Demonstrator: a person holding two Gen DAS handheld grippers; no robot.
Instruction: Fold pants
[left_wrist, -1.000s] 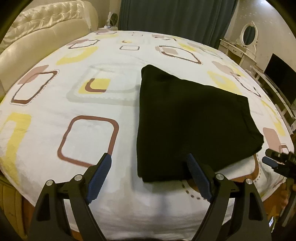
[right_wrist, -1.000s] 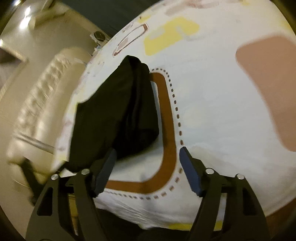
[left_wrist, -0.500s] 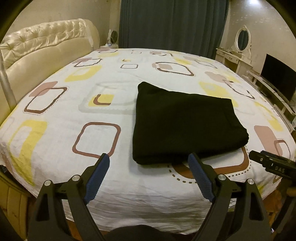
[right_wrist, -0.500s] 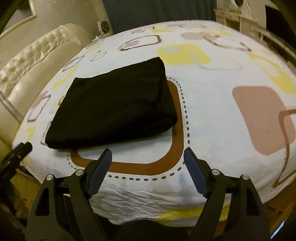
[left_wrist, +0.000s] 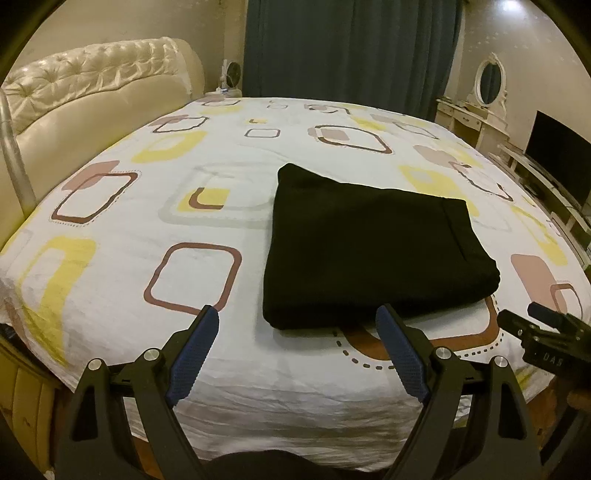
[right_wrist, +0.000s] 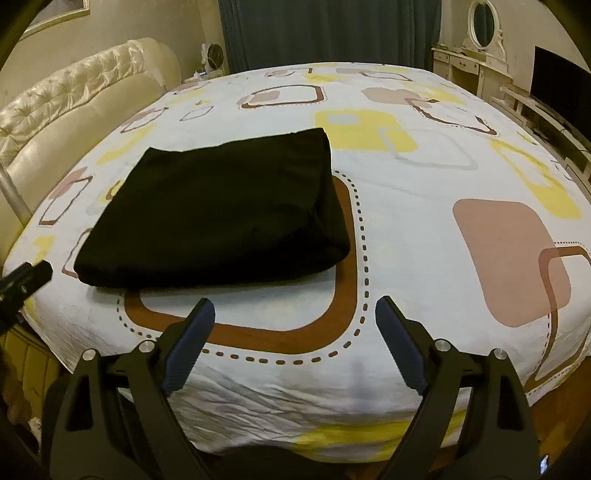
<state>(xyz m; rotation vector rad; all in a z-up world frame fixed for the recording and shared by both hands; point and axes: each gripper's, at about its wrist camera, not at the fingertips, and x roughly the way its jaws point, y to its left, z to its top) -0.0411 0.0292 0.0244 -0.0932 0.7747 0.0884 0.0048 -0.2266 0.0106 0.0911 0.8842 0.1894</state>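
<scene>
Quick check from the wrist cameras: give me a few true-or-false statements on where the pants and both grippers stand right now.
1. The black fabric pants lie folded on the patterned bedsheet. True.
2. The left gripper clamps the pants. False: nothing is between its fingers.
3. The right gripper holds nothing. True; its jaws are opening.
4. The pants hang off the bed's edge. False: they lie wholly on the sheet.
5. The cream tufted headboard is on the pants' right. False: left.

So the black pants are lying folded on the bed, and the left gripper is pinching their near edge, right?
Not quite. The pants do lie folded on the bed, but the left gripper grips nothing: its jaws stand open over bare sheet, short of the pants. The left wrist view shows it.
</scene>
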